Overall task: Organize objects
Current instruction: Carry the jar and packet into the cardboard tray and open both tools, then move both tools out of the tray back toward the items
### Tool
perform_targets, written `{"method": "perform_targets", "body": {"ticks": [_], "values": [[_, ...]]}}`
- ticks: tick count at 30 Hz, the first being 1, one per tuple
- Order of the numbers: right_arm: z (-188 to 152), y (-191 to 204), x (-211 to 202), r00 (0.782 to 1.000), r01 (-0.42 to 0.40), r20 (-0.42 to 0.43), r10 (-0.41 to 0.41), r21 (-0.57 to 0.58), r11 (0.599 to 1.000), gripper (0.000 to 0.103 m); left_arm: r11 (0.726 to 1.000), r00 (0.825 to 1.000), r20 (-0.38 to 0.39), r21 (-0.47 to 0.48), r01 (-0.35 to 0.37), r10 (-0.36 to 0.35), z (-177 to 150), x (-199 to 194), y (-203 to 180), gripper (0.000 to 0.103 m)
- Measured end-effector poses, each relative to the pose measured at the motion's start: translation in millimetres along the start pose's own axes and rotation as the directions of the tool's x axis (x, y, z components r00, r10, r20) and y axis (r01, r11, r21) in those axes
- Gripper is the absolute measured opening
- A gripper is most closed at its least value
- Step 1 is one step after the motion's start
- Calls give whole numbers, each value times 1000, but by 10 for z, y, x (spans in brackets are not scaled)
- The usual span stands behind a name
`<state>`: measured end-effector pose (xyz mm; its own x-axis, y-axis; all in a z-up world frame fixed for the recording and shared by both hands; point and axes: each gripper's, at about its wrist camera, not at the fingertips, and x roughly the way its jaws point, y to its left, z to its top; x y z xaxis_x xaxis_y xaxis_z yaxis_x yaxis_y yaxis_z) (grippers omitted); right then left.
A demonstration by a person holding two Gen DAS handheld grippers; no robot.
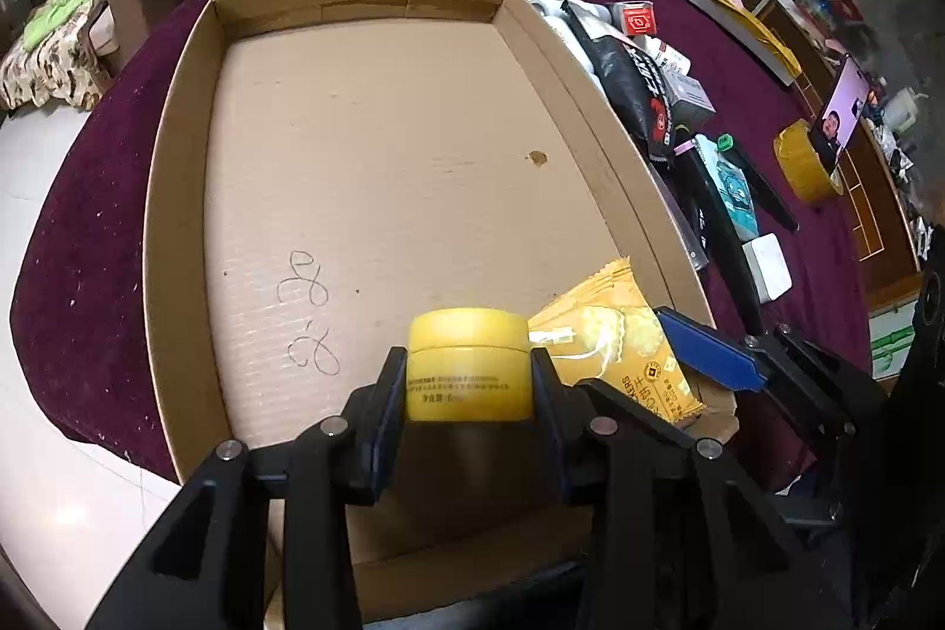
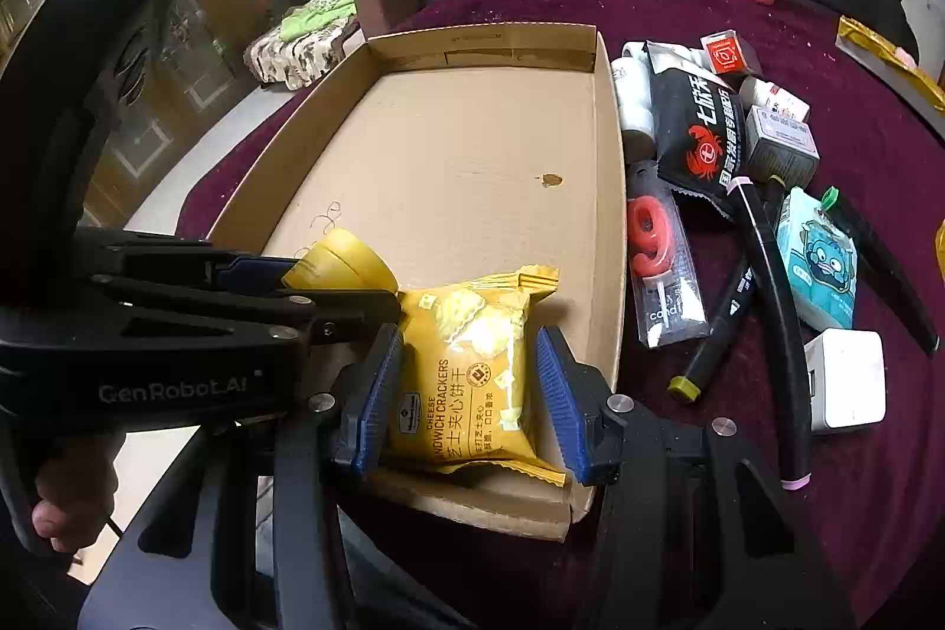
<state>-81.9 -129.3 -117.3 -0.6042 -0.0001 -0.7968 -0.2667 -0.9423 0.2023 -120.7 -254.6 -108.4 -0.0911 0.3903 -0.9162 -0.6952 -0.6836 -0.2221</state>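
Both items are over the near end of the cardboard box [image 1: 177, 193], close to its near right corner. The left gripper [image 1: 469, 382] is clamped on a yellow jar [image 1: 468, 364], pads pressed to both sides of it. The right gripper [image 2: 466, 382] straddles a yellow cracker packet [image 2: 466, 364]; the left pad touches the wrapper, while contact on the right pad is not clear, so a firm grip cannot be confirmed. Whether either item rests on the box floor cannot be told.

Judged step: placing these two items in the box. The next move calls for lowering each to the floor, then parting the jaws. The grippers sit just beside each other, so a careless release could knock jar against packet.

The rest of the box floor is bare apart from a small stain. On the table's red cloth [image 2: 738, 16], outside the right wall, lie a black snack bag [image 2: 697, 122], a candle pack [image 2: 664, 264], markers and small boxes, still unsorted. None blocks the box.
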Motion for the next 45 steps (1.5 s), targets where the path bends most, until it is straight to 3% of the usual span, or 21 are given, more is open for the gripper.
{"method": "perform_targets", "body": {"ticks": [5,10,12,15,19,22,24,26,30,32,35,39,42,45], "values": [[35,-16,-6,1000,0,-20,0,-19,1000,48,1000,998,60,12,26,-27,-6,-100,-60,42],[42,-54,-249,995,-15,96,16,-13,1000,50,997,983,170,-31,68,-62,1,-339,-39,57],[14,-105,-353,990,-38,135,37,6,999,50,997,971,232,-38,67,-56,-6,-457,-70,73],[-70,-249,-530,980,-59,193,46,65,996,50,997,956,284,-11,79,-73,4,-574,-236,75],[-229,-565,-724,976,-88,213,54,149,985,50,991,944,305,52,120,-130,5,-619,-444,75],[-344,-789,-648,984,-93,167,59,203,975,50,988,947,280,53,147,-156,23,-578,-484,75],[-417,-839,-583,984,-136,139,107,215,967,50,985,947,269,45,168,-174,25,-560,-470,75],[-420,-770,-492,975,-205,118,187,177,963,50,986,950,263,32,164,-167,22,-549,-459,75],[-396,-506,-306,967,-253,74,246,112,961,51,985,951,255,21,173,-172,13,-569,-428,75],[-395,-356,-300,975,-213,78,207,75,974,59,985,950,262,22,170,-170,1,-611,-403,75],[-361,-135,-251,975,-213,74,211,25,977,61,986,945,284,10,164,-160,-17,-711,-359,75],[-293,203,-166,947,-311,72,314,-45,949,61,990,941,312,-18,142,-129,-21,-798,-304,75],[-304,226,-198,966,-239,86,245,-78,968,61,989,943,301,-10,148,-138,-9,-798,-326,75],[-336,-107,-369,963,-240,133,236,11,971,61,989,943,299,12,146,-143,25,-755,-418,75]]}}
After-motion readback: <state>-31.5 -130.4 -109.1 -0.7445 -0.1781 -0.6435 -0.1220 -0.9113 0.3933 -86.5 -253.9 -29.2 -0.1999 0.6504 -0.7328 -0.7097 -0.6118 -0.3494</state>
